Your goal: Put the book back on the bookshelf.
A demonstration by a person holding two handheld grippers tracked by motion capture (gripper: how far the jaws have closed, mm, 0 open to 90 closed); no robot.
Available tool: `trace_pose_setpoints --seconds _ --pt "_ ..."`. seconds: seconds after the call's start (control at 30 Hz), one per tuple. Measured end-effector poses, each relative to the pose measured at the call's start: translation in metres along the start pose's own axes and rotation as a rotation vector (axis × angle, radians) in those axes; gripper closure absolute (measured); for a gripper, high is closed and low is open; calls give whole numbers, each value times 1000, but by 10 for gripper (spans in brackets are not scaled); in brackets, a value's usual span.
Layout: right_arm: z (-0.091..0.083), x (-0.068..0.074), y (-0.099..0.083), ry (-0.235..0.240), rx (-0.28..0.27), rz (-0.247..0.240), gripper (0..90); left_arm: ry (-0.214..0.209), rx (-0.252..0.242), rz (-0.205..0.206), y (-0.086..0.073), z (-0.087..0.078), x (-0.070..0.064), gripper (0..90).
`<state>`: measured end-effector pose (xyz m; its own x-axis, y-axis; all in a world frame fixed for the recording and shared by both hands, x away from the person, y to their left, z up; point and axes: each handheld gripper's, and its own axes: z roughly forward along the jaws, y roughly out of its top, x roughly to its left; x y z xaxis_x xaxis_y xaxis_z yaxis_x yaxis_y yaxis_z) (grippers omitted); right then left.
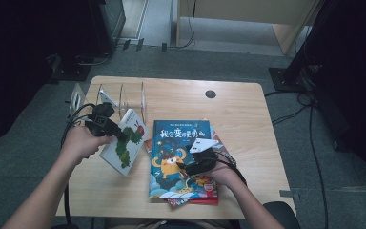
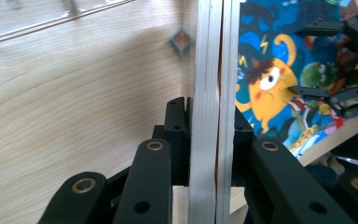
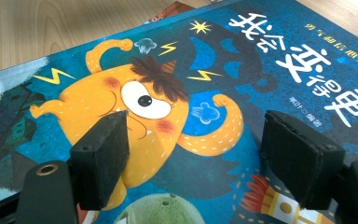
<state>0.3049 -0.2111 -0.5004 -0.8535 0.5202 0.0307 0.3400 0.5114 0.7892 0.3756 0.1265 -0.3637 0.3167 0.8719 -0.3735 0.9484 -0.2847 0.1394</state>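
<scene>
The right gripper (image 3: 193, 154) hovers over the blue picture book (image 3: 242, 79), its two black jaws parted with a wide gap between them. The left jaw sits over the orange one-eyed monster (image 3: 140, 107) drawn on the cover. White Chinese title characters (image 3: 307, 51) run along the cover's upper right. Beyond the book's far edge lies the wooden table (image 3: 51, 28).

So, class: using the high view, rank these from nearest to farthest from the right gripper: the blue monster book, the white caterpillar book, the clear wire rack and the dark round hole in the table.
1. blue monster book: directly under the right gripper.
2. white caterpillar book: to its left, clamped in the left gripper.
3. and 4. clear wire rack, far left, and dark round hole, straight back: too close to call.
</scene>
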Motion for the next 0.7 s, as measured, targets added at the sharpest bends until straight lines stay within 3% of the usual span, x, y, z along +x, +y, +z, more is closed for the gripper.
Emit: trace_pose_setpoints --seconds 0.37,0.53,0.7 --pt "0 0 0 1 2 -5 224 68 -3 -41 3 0 11 772" --pt "0 0 0 0 2 -5 224 79 10 -62 9 4 11 772" --pt "0 0 0 0 2 -5 224 102 13 -55 17 7 6 772"
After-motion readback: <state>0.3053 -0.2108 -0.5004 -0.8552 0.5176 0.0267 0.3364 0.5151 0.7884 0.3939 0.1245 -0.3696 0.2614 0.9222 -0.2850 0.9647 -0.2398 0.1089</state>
